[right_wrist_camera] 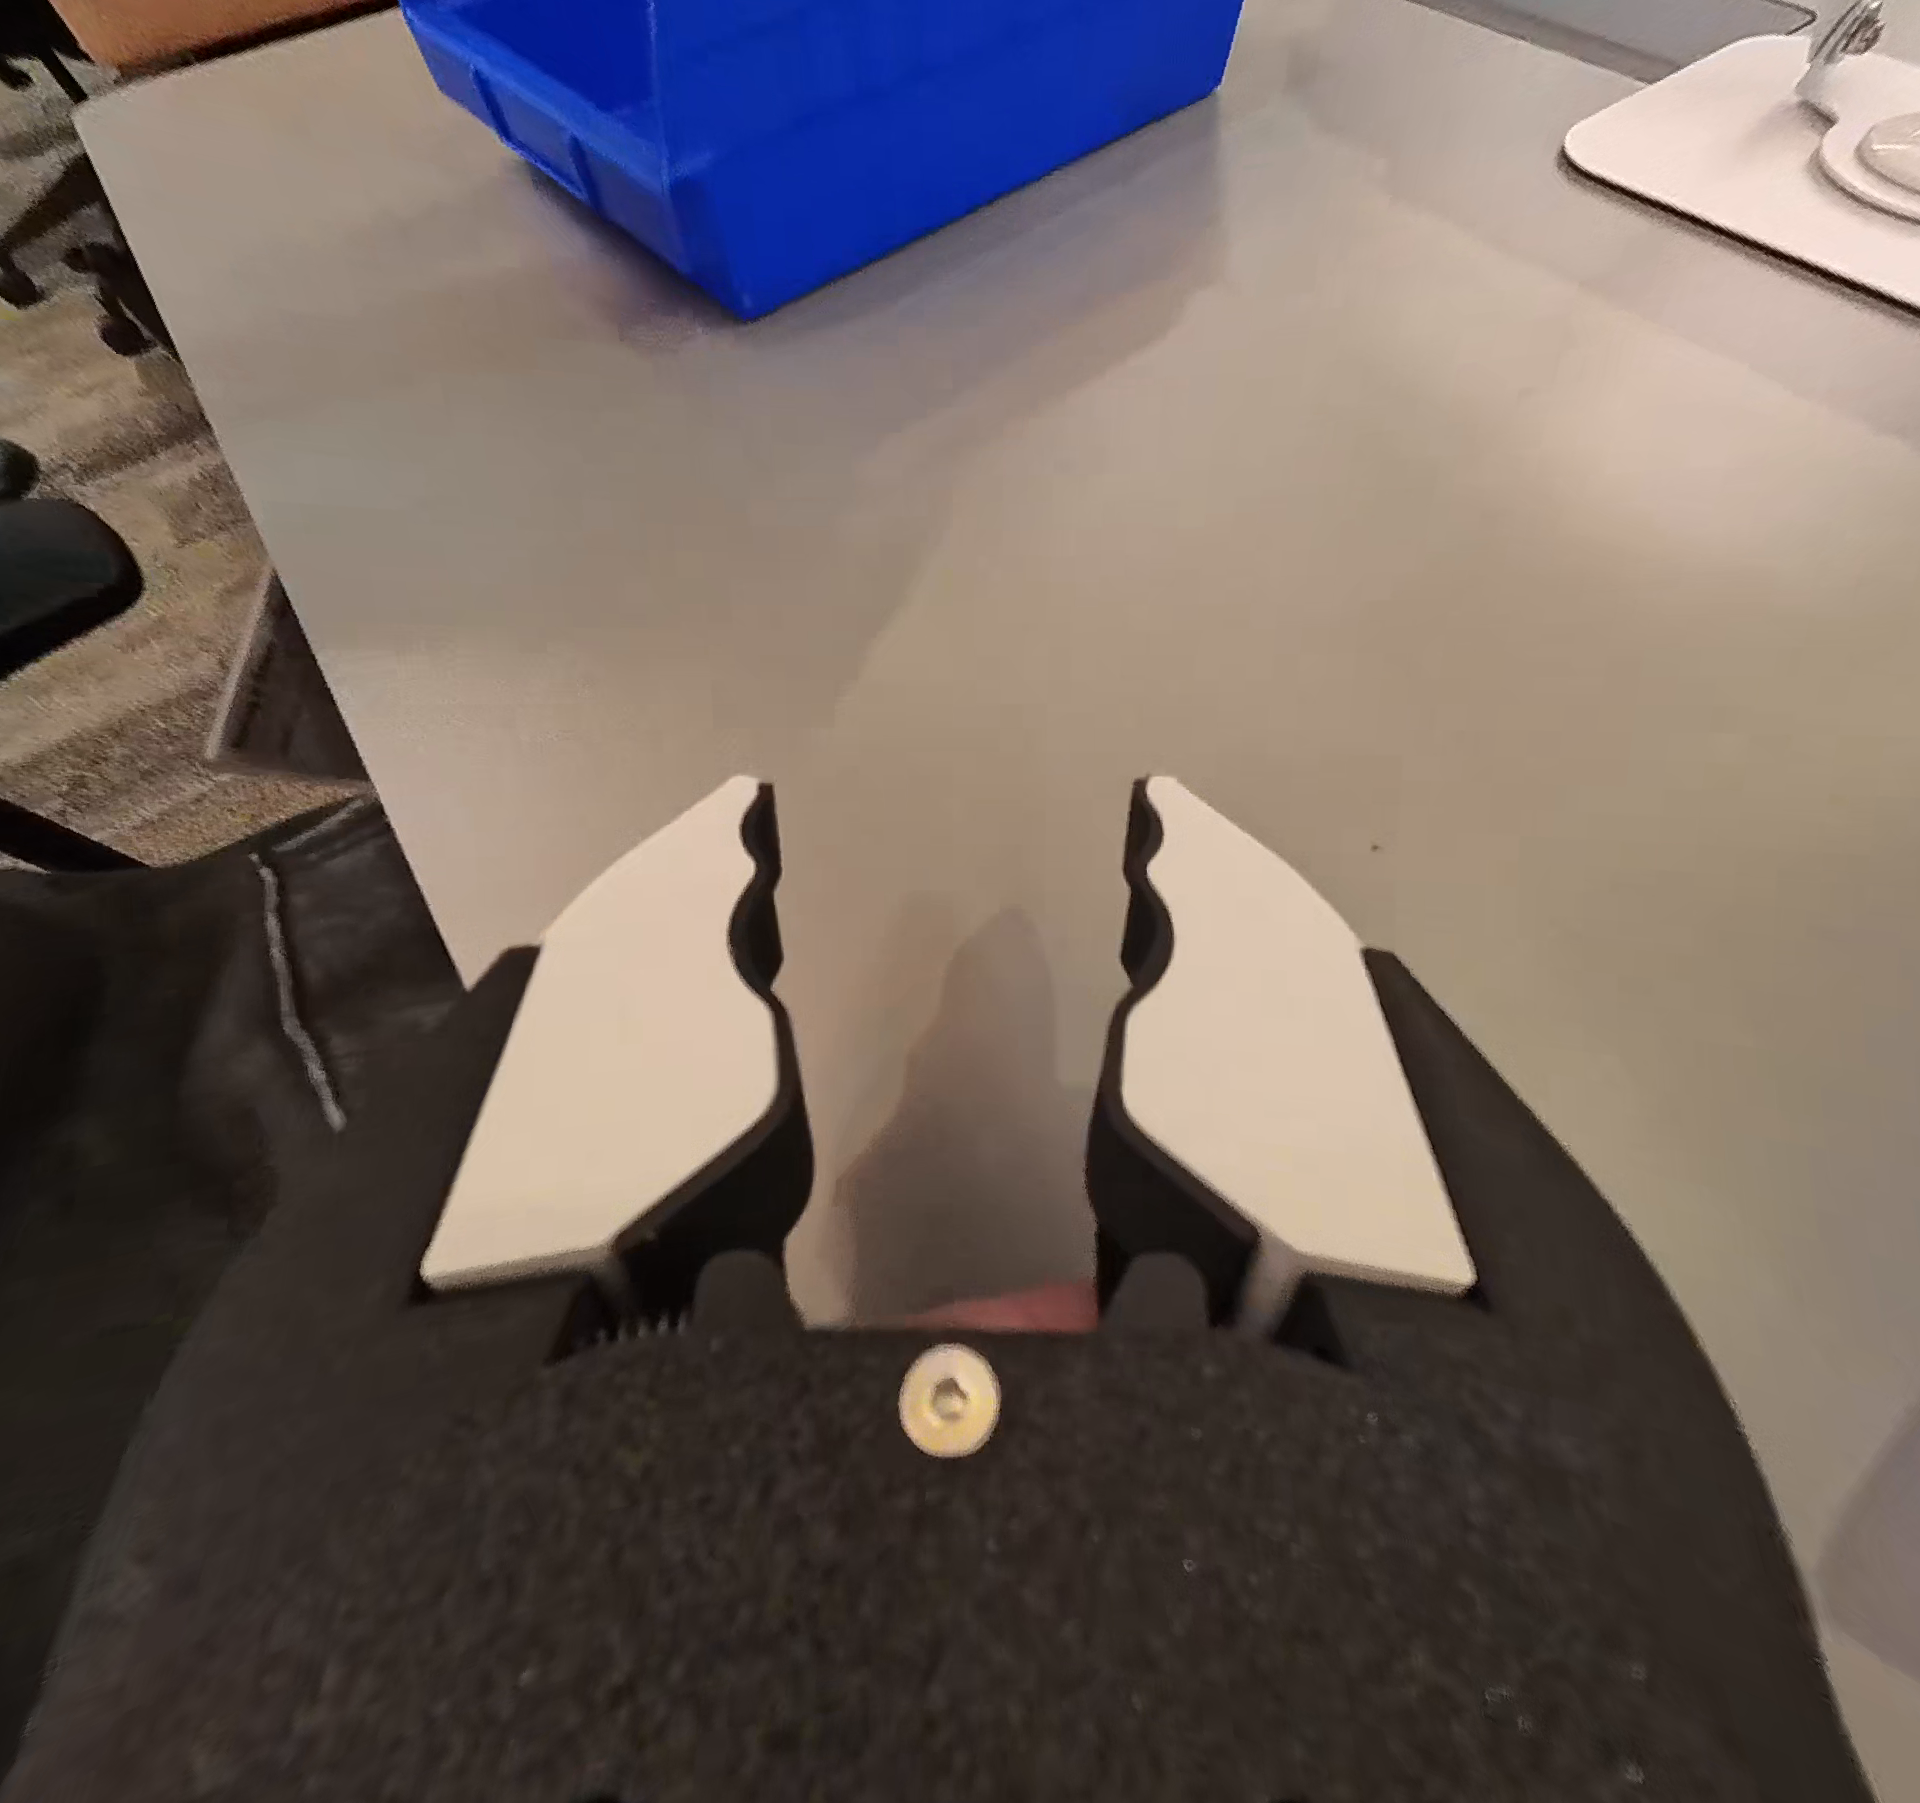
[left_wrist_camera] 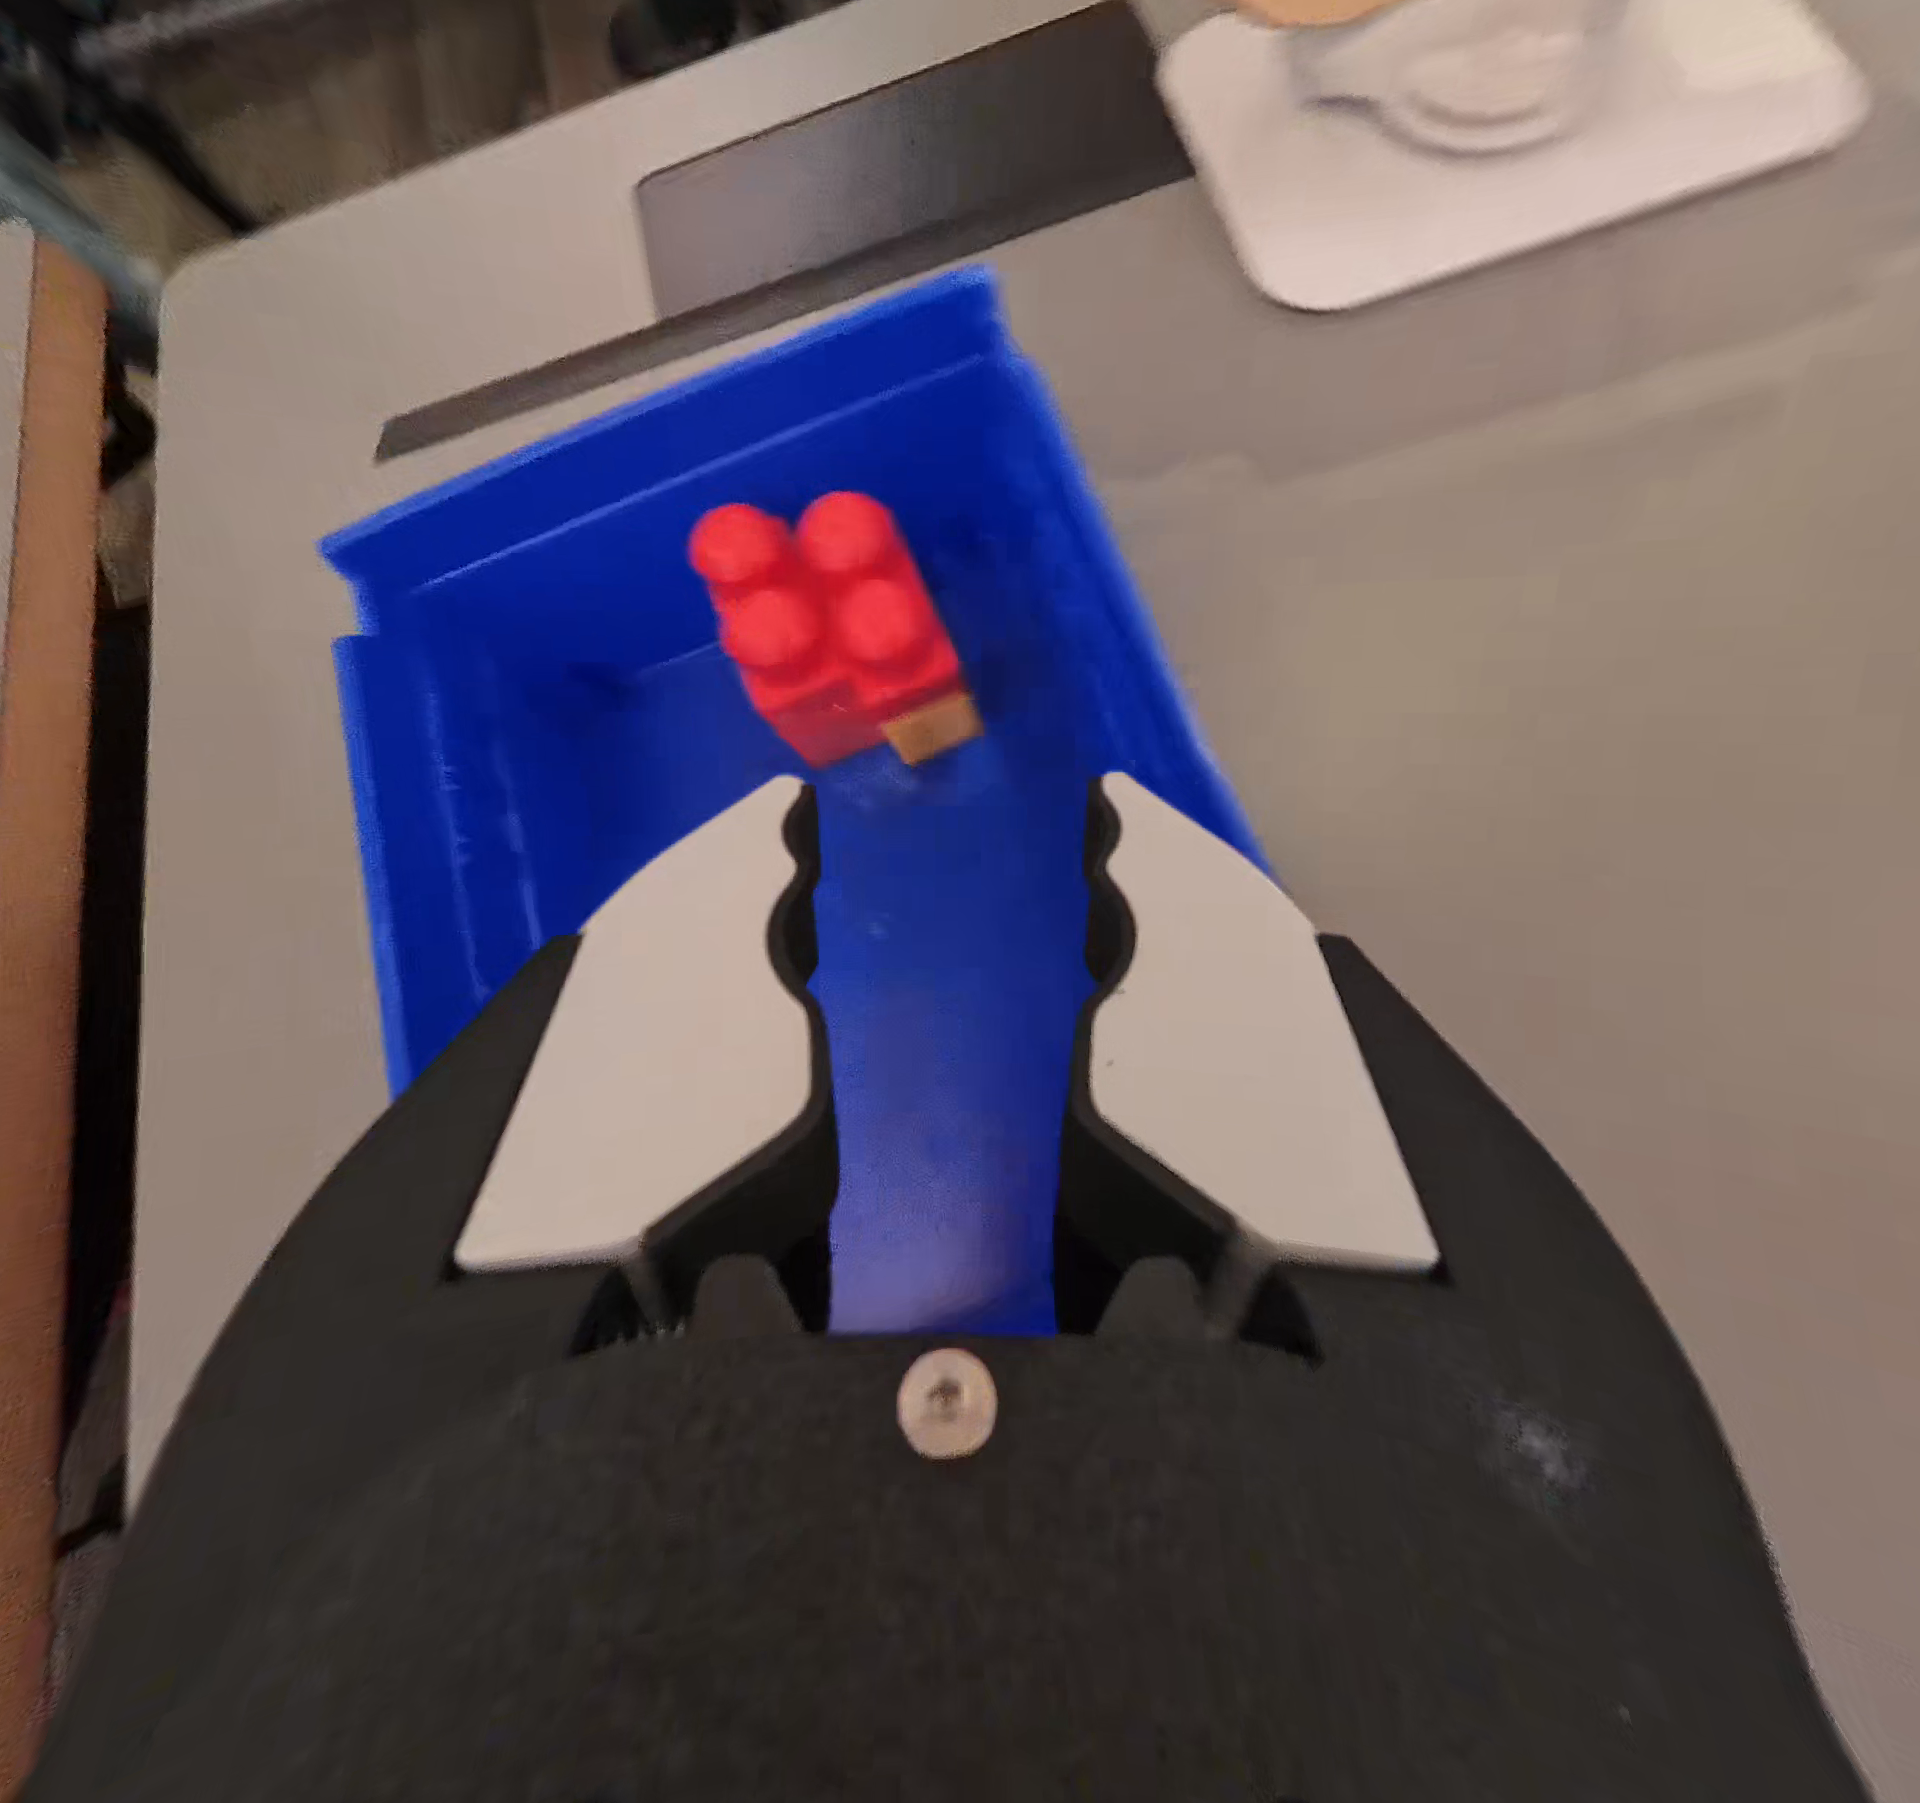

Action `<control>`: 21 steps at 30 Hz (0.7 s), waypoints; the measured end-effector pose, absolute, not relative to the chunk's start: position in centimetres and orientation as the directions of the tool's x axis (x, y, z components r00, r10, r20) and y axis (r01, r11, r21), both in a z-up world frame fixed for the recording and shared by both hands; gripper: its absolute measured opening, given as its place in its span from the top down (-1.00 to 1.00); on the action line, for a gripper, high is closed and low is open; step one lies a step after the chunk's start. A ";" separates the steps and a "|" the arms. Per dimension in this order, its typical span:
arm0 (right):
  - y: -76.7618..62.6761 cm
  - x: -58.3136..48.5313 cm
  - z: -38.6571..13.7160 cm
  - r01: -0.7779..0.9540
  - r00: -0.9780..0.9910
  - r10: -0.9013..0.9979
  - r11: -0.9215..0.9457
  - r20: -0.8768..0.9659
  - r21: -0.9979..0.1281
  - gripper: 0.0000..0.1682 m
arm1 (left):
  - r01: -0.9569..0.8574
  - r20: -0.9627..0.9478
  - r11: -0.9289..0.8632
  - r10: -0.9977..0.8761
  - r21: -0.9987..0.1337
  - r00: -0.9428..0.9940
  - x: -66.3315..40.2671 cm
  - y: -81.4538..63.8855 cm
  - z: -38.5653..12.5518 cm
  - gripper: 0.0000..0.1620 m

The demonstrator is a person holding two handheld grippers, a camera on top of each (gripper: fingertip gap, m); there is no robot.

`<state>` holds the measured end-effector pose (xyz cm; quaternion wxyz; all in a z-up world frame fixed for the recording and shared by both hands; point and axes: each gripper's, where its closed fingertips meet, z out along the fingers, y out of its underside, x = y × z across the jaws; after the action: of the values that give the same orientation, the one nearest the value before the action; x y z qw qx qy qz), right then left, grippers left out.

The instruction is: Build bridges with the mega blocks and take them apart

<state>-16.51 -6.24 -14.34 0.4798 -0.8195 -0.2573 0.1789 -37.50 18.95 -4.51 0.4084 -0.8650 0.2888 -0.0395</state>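
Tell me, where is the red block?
In the left wrist view, the red block lies inside the blue bin, just beyond the open left gripper, beside a small tan piece.

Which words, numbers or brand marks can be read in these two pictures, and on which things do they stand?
None can be read.
Red block: no writing shows; a small tan patch beside it is blurred.
Blue bin: plain walls, no label visible.
White stand: a dark mark on its post is too blurred to read.
Table: bare, no marks.
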 end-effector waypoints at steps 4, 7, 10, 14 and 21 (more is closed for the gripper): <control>-6.4 -16.0 -14.4 0.262 0.803 0.594 -0.402 -0.033 -0.878 0.25 | -0.375 -0.089 -0.666 -0.421 -0.645 0.902 -39.7 26.6 -7.1 0.41; -6.5 -15.6 -14.1 0.258 0.804 0.594 -0.397 -0.033 -0.881 0.27 | -0.314 -0.001 -0.758 -0.382 -0.572 0.924 -39.9 29.7 -9.3 0.40; -6.5 -15.2 -14.2 0.261 0.805 0.593 -0.402 -0.032 -0.878 0.27 | -0.306 0.050 -0.820 -0.375 -0.484 0.926 -39.6 30.9 -11.4 0.40; -6.8 -15.1 -14.5 0.262 0.802 0.595 -0.414 -0.042 -0.872 0.27 | -0.313 0.053 -0.851 -0.368 -0.422 0.928 -39.7 31.8 -13.3 0.44; -6.8 -15.3 -15.3 0.298 0.796 0.605 -0.430 -0.027 -0.852 0.29 | -0.387 0.015 -0.868 -0.412 -0.311 0.911 -40.3 31.2 -16.3 0.55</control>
<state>-15.32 -6.83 -15.27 0.4590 -0.8291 -0.2722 0.1669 -40.27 31.21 -16.25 0.1524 -0.9656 0.2067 -0.0402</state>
